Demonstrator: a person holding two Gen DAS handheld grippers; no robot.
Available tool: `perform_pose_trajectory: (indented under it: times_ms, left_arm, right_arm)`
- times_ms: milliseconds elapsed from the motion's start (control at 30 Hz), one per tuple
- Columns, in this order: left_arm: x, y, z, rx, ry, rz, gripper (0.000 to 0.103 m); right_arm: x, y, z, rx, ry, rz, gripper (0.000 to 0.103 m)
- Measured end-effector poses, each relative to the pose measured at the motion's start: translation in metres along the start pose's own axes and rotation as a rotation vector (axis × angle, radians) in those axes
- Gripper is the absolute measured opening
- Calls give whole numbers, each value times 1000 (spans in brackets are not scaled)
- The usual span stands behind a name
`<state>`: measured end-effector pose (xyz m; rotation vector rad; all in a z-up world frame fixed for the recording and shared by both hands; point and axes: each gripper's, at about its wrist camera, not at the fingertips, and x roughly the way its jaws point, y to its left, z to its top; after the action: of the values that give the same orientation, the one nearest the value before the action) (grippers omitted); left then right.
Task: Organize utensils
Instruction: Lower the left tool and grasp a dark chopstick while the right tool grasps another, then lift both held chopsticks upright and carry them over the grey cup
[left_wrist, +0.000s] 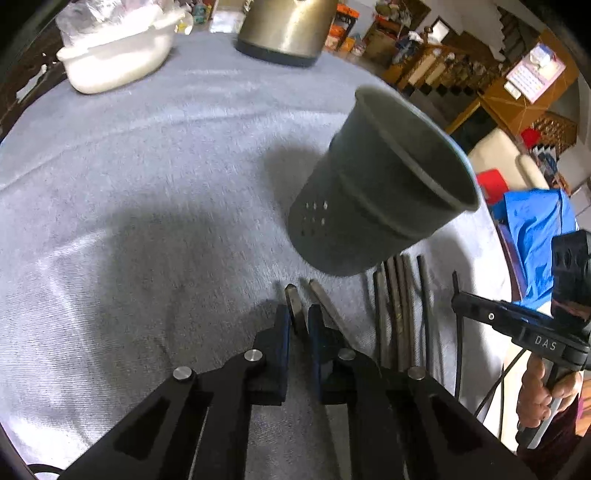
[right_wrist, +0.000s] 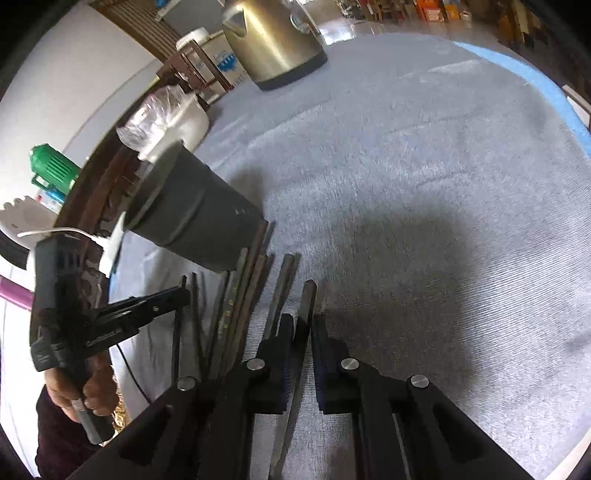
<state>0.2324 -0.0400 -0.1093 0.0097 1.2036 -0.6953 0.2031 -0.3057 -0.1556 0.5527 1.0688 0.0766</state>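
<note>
A dark grey perforated utensil holder (left_wrist: 380, 184) (right_wrist: 192, 218) stands on the grey tablecloth. Below it lies a bundle of chopsticks and thin metal utensils (left_wrist: 397, 314) (right_wrist: 240, 295). My left gripper (left_wrist: 297, 310) is shut on a flat metal utensil handle (left_wrist: 294, 301), and a second handle (left_wrist: 325, 299) lies just right of it. My right gripper (right_wrist: 301, 321) is shut on a long metal utensil (right_wrist: 306, 299) that runs back under it. Each gripper shows in the other's view, the right gripper (left_wrist: 465, 299) and the left gripper (right_wrist: 181, 293), on opposite sides of the bundle.
A steel kettle (left_wrist: 284, 29) (right_wrist: 273, 40) and a white bowl with plastic wrap (left_wrist: 118, 55) (right_wrist: 173, 114) stand at the far side. The table edge curves close by the holder. A person's hand (left_wrist: 543, 391) (right_wrist: 92, 395) grips each handle. Blue fabric (left_wrist: 535, 229) lies beyond the table.
</note>
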Motion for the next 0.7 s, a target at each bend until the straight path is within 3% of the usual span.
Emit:
perform_pose_trajectory:
  times_ms: [200,533,700]
  left_arm:
    - [-52,-12,5,23,-131,-22,7]
    - [-150,-50,0,94,-473,43,6]
    - [-166,-50,-4,53,-573,17,6]
  right_arm:
    - [-36,7,2,-29,-97,33,9]
    - [-114,54,9,-197,-463,37,8]
    - [-134,71,3,-253,-577,61,8]
